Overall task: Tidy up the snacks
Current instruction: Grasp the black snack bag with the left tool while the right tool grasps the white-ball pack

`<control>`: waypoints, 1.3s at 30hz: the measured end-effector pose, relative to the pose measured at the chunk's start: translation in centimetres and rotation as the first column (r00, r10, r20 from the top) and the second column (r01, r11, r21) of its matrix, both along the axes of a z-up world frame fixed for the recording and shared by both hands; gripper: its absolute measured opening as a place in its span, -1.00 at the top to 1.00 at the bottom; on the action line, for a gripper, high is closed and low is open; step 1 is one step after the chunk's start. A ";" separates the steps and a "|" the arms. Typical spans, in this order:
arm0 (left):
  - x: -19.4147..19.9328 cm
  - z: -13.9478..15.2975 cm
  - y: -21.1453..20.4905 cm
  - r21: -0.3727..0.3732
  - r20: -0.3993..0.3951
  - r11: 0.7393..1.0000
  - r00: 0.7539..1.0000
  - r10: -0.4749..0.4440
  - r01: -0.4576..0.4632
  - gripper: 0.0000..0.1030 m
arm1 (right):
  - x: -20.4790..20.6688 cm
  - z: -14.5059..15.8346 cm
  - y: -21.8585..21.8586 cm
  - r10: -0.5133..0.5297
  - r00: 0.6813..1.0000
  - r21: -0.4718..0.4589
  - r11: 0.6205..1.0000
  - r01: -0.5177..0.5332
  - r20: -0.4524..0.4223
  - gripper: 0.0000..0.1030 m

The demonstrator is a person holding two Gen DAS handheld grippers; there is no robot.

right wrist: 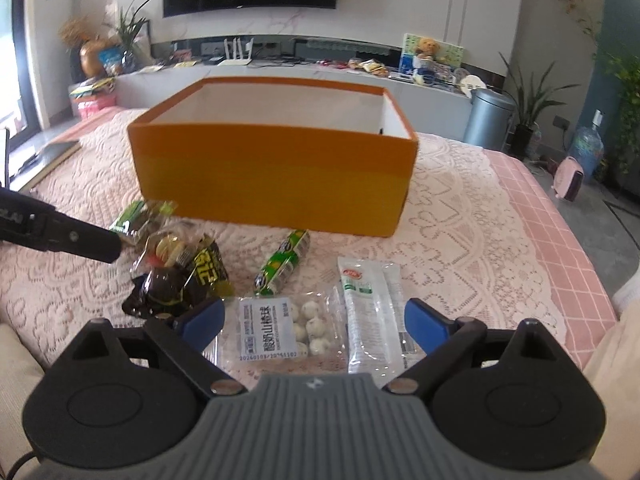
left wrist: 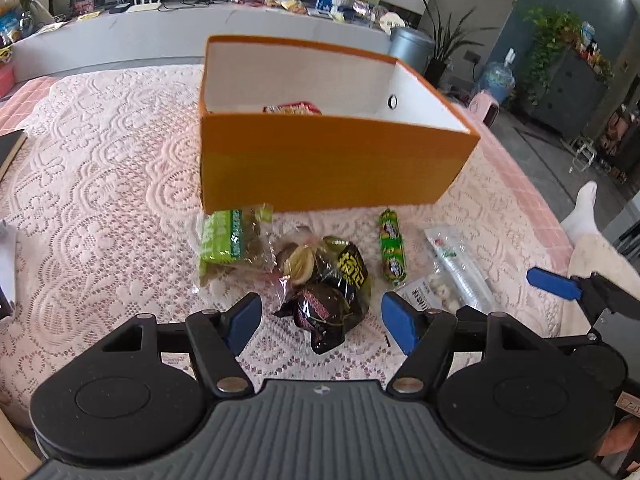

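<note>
Snacks (left wrist: 320, 276) before orange box (left wrist: 320, 168), both hand-held grippers spread

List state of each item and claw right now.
box: open, no lid, one red packet inside
left claw: open, empty, over dark packet
right claw: open, empty, over clear ball packet and white sachet
green bag: sealed, lying flat by the box
green roll: wrapped, lying flat, apart from the box
</note>
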State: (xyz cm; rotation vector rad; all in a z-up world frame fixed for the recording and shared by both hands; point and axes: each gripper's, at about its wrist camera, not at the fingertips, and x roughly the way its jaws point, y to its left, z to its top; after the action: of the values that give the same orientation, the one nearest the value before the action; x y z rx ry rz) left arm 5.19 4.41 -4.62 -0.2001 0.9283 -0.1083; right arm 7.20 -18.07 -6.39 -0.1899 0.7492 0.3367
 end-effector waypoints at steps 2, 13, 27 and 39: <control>0.3 -0.4 -0.5 0.017 -0.013 1.000 1.000 -0.015 0.015 -0.57 | 0.2 -0.3 0.2 0.010 1.000 -0.004 1.000 -0.010 -0.008 -0.82; 2.5 -3.9 -0.6 0.009 -0.096 1.000 0.995 -0.001 0.001 -0.49 | 2.2 -2.6 -0.7 -0.056 0.994 -0.003 0.998 0.056 -0.093 -0.82; 3.7 -6.8 -1.2 0.010 -0.049 1.000 0.999 0.001 -0.001 -0.60 | 2.0 -4.3 1.4 0.054 0.998 -0.057 0.997 -0.056 -0.029 -0.82; 2.7 -6.6 -2.7 0.086 0.009 0.994 0.998 -0.066 0.065 -0.34 | 2.8 -4.7 0.1 -0.010 0.999 -0.022 1.000 0.009 -0.054 -0.83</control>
State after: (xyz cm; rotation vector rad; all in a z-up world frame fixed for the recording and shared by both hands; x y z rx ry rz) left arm 7.91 1.72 -11.19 -0.0893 0.9262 -0.1303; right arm 10.04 -18.01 -11.12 -0.1981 0.8068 0.3257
